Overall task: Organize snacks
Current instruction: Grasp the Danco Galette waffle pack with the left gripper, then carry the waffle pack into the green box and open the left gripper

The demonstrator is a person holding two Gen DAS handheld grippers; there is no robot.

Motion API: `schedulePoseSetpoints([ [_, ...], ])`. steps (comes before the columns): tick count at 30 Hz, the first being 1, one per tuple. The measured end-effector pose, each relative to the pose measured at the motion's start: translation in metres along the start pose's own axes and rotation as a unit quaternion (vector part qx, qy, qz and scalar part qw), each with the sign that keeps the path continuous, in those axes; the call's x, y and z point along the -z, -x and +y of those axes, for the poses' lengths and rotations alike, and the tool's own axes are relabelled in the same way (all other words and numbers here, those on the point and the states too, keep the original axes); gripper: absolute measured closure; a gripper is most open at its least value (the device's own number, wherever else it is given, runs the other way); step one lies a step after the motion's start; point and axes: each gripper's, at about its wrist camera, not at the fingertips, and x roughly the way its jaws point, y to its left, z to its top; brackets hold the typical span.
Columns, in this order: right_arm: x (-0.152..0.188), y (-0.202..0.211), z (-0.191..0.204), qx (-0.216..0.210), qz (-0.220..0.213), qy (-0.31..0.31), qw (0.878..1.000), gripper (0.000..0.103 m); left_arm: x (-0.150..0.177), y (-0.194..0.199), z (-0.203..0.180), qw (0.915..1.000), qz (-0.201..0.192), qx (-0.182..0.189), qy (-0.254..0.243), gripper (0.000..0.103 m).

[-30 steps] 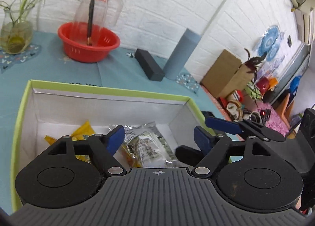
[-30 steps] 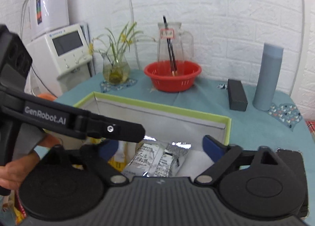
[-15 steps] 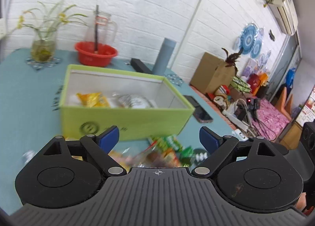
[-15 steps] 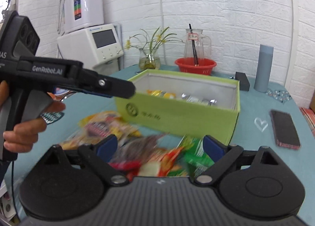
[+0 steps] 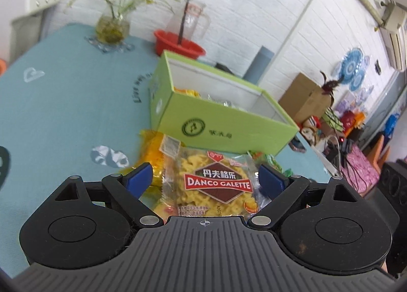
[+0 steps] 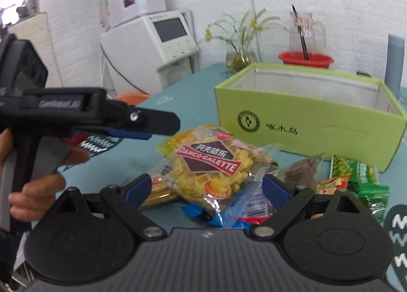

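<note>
Top packet (image 5: 216,185) reads "DANCO GALETTE".

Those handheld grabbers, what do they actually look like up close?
Each is matte black plastic. The right gripper has a ribbed black deck, two round discs at the finger pivots, silver pins, and blue pads on its fingers. The left gripper looks the same; from the side it has a pistol-style handle, a grey trigger and white lettering, blurred. No sleeve is clearly visible.
</note>
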Motion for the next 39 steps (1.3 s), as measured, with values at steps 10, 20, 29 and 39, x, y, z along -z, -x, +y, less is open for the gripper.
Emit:
schedulePoseSetpoints([
  [10, 0.004, -0.009, 0.015, -0.007, 0.027, -0.003, 1.0, 0.009, 0.02, -0.015, -0.003, 0.9987, 0.047, -0.017, -0.009, 0.054],
  [20, 0.073, 0.056, 0.053, -0.039, 0.045, -0.043, 0.997, 0.009, 0.083, 0.018, -0.038, 0.9947, 0.094, 0.041, -0.003, 0.049],
  [29, 0.09, 0.083, 0.046, -0.024, 0.032, -0.046, 0.998, 0.01, 0.087, 0.045, -0.019, 0.9975, 0.058, 0.015, 0.038, 0.037],
  [39, 0.095, 0.061, 0.053, -0.021, 0.053, -0.019, 0.998, 0.009, 0.105, 0.054, -0.008, 0.9968, 0.062, 0.011, 0.05, 0.027],
])
